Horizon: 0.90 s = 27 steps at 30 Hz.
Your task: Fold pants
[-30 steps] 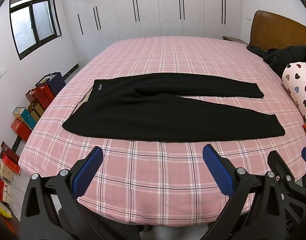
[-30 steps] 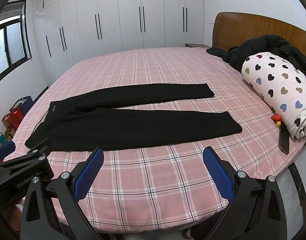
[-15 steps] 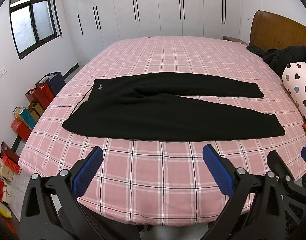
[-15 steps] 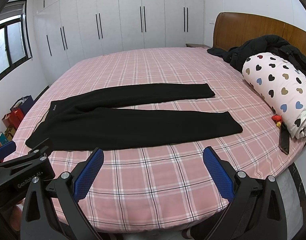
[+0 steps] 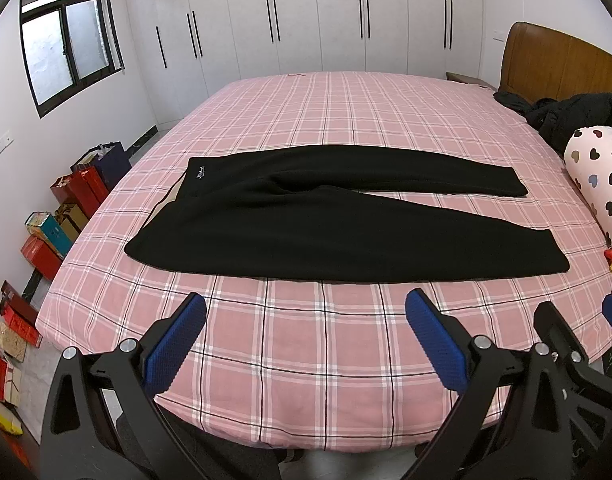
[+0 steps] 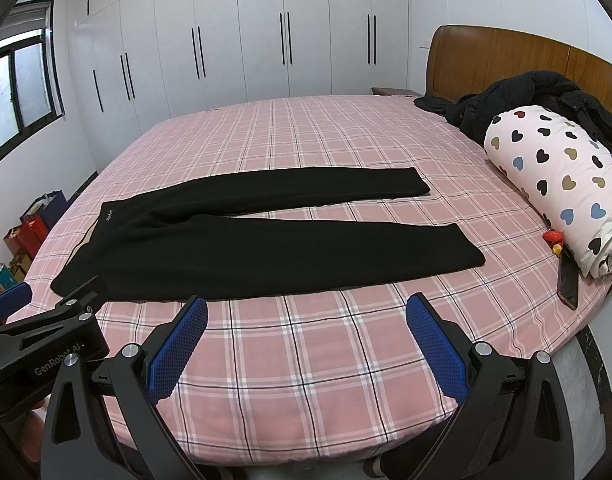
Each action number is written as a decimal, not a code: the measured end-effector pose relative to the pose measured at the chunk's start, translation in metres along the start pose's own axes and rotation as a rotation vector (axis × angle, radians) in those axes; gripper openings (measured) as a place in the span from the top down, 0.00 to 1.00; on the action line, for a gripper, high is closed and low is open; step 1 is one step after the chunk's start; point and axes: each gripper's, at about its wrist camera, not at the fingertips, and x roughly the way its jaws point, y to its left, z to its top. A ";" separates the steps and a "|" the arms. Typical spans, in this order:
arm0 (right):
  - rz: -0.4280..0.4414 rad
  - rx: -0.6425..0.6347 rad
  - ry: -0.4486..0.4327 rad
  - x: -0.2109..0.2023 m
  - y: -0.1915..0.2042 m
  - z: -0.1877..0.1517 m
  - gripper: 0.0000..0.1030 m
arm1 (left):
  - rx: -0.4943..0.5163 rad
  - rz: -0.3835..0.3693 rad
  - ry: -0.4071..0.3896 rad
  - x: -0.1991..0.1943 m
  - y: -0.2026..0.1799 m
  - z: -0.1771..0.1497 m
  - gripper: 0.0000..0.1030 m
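Note:
Black pants [image 5: 306, 224] lie flat and unfolded on the pink plaid bed [image 5: 306, 340], waistband to the left, both legs spread apart to the right. They also show in the right wrist view [image 6: 242, 252]. My left gripper [image 5: 305, 332] is open and empty, held over the bed's near edge, short of the pants. My right gripper [image 6: 306, 332] is open and empty, also over the near edge, to the right of the left one. The left gripper's body [image 6: 42, 344] shows at the lower left of the right wrist view.
A heart-print rolled quilt [image 6: 558, 184] and a black jacket [image 6: 526, 100] lie at the headboard end on the right. A phone [image 6: 568, 280] and a small red toy [image 6: 553, 237] lie by the quilt. Boxes and bags [image 5: 66, 208] line the floor on the left.
Both grippers have drifted very slightly; the pants have not moved and both grippers stay open.

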 end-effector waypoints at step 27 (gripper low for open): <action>0.001 -0.009 0.051 0.023 0.000 0.000 0.05 | 0.005 0.013 0.041 0.021 0.002 0.003 0.05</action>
